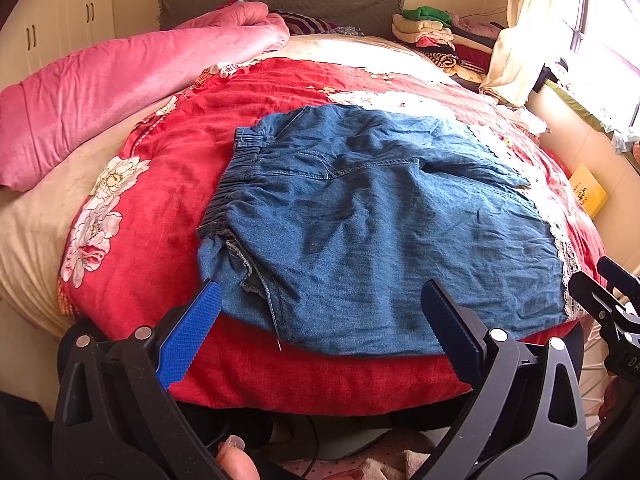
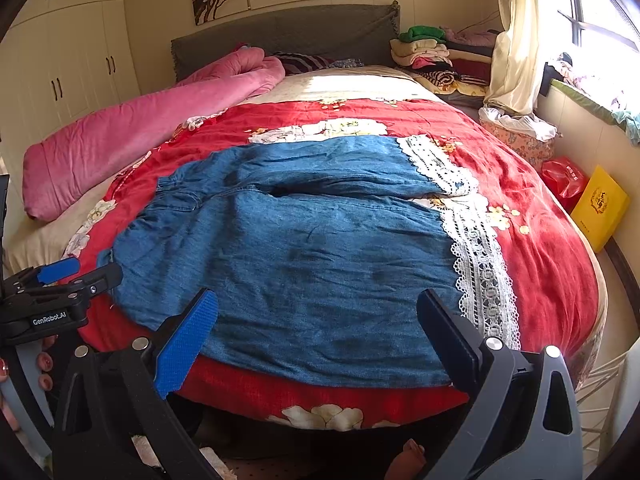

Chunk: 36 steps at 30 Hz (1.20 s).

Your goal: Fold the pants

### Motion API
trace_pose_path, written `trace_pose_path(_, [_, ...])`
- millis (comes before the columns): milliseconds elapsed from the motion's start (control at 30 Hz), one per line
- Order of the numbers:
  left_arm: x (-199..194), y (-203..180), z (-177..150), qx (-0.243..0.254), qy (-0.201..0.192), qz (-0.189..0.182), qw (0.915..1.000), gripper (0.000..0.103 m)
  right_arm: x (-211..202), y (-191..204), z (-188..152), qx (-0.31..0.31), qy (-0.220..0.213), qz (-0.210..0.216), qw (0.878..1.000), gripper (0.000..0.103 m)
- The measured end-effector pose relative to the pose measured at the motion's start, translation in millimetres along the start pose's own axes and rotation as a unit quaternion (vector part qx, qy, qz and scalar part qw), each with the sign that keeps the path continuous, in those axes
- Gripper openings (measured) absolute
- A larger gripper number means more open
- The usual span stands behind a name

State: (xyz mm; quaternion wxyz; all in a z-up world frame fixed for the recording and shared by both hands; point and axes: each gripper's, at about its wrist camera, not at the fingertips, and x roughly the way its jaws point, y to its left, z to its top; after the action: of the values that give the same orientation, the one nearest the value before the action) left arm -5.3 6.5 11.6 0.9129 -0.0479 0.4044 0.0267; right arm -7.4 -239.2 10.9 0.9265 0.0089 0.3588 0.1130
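Your left gripper [image 1: 320, 304] and right gripper [image 2: 318, 312] gape wide, empty, at the near edge of the pants [image 2: 288, 248], lying flat on the red quilt [image 2: 540, 240]. Soft, light denim: pinch waistband [image 1: 236, 176] and lace hems [image 2: 480, 272].

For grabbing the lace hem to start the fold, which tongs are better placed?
Right. The right tongs hang open beside the lace hem; the left tongs face the waistband end of the pants.
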Motion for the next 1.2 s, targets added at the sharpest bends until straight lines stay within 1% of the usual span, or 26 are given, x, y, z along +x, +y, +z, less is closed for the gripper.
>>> trace_pose_path(567, [7.0, 0.7, 3.7, 0.003, 0.003, 0.001, 1.0, 0.094, 9.9, 2.2, 4.3, -0.003, 0.006, 0.006, 1.0, 0.099])
trace_pose_path(700, [13.0, 3.6, 9.9, 0.002, 0.006, -0.004, 1.0, 0.094, 17.8, 1.4, 11.8, -0.008, 0.009, 0.01, 1.0, 0.099])
trace_pose_path(800, [20.1, 11.9, 22.2, 0.001, 0.007, -0.008, 0.9999, 0.094, 27.3, -0.7, 28.4, -0.018, 0.01, 0.016, 1.0, 0.099])
trace_pose_path(867, [27.9, 21.4, 34.1, -0.004, 0.009, -0.015, 0.9998, 0.094, 36.6, -3.8, 46.3, -0.016, 0.01, 0.031, 0.999, 0.099])
trace_pose_path(933, [41.6, 33.6, 49.8, -0.008, 0.016, -0.016, 0.9997, 0.094, 51.6, -2.0, 68.8, -0.028, 0.023, 0.055, 0.998, 0.099])
trace_pose_path(1033, [68.1, 51.8, 77.1, 0.005, 0.024, 0.004, 0.9997, 0.094, 82.1, 2.1, 104.9, -0.042, 0.046, 0.093, 0.994, 0.099])
trace_pose_path(1100, [92.1, 65.7, 97.2, 0.013, 0.035, 0.011, 0.9993, 0.094, 104.7, 7.7, 128.0, -0.058, 0.055, 0.105, 0.991, 0.099])
trace_pose_path(1167, [116.2, 78.4, 113.5, 0.013, 0.057, 0.023, 0.998, 0.094, 131.3, 15.1, 149.2, -0.08, 0.072, 0.107, 0.988, 0.099])
trace_pose_path(1200, [127.8, 84.3, 122.0, 0.015, 0.062, 0.017, 0.9978, 0.094, 144.9, 19.3, 158.3, -0.092, 0.081, 0.114, 0.986, 0.099])
